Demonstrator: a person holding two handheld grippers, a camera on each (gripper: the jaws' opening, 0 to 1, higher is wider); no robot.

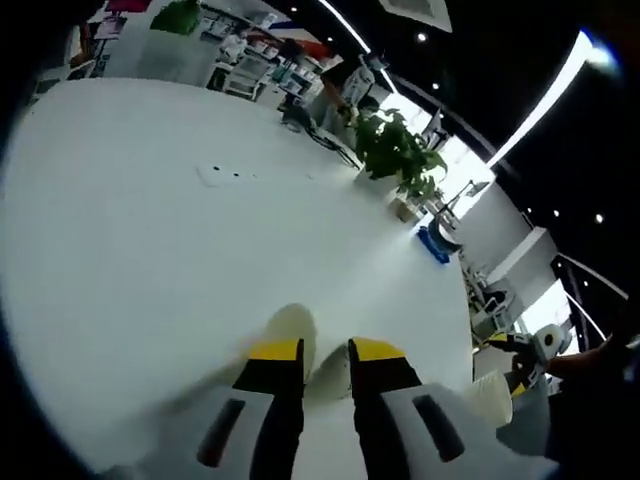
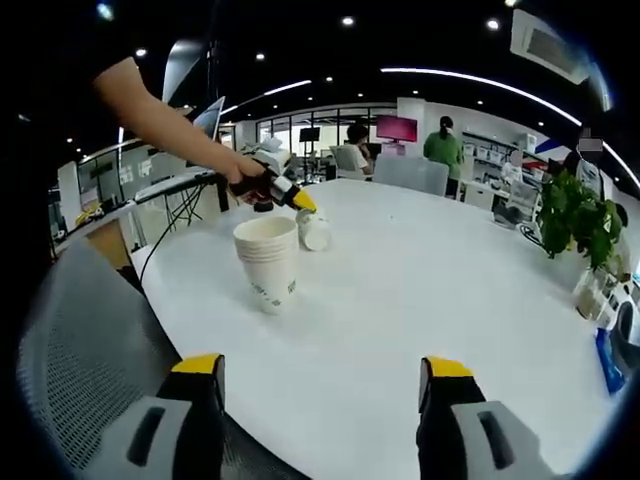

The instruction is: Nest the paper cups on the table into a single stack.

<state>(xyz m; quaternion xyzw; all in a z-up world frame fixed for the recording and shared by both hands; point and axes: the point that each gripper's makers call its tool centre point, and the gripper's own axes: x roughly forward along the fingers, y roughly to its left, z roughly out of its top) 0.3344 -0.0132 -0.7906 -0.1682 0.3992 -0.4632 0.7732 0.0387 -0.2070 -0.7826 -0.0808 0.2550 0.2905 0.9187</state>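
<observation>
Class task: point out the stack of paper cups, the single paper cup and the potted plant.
stack of paper cups (image 2: 268,262), right gripper view, side wall.
single paper cup (image 2: 314,233), right gripper view, its side.
potted plant (image 2: 578,222), right gripper view, leaves.

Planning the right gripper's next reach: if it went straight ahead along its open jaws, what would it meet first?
Probably nothing soon: bare white table lies ahead of the right gripper. The stack of paper cups stands left of that line, though depth is uncertain.
</observation>
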